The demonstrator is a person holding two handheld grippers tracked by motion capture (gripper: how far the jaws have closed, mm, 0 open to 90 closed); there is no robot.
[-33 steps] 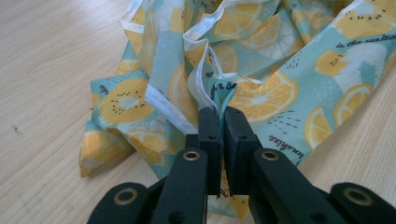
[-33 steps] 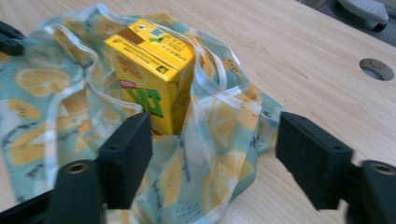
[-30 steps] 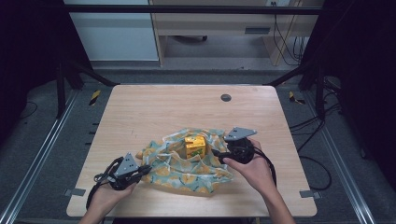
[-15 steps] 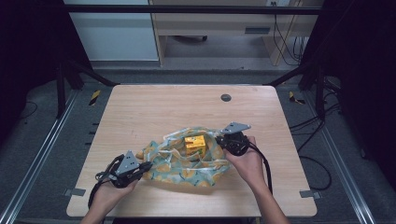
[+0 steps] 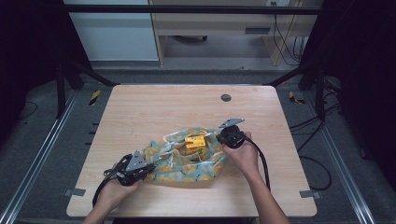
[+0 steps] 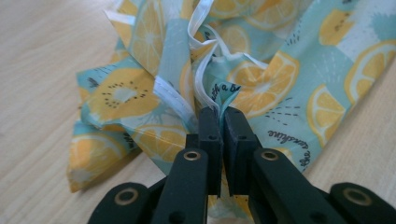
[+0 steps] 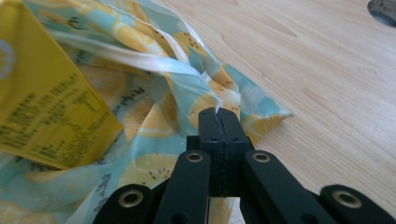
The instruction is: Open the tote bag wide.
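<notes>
A teal cloth [image 5: 177,169] printed with lemons and kiwis lies bunched on the near half of the wooden table. A yellow box [image 5: 195,143] stands on its middle. My left gripper [image 5: 150,168] is at the cloth's left end, and in the left gripper view its jaws [image 6: 220,112] are shut on a white-hemmed fold of the cloth [image 6: 261,79]. My right gripper [image 5: 218,140] is at the cloth's right end, just right of the box. In the right gripper view it [image 7: 218,112] pinches the hemmed edge of the cloth [image 7: 154,158], with the printed box [image 7: 42,107] close on its left.
A dark round grommet [image 5: 226,97] sits in the tabletop [image 5: 154,112] toward the far edge, also seen as a dark disc [image 7: 383,11] in the right gripper view. Black cables trail from both grippers toward the near edge. Metal frame rails run along both sides of the table.
My right gripper has moved left and slightly away from me, onto the cloth's right edge beside the box. That side of the cloth has gathered inward. The left gripper has stayed put.
</notes>
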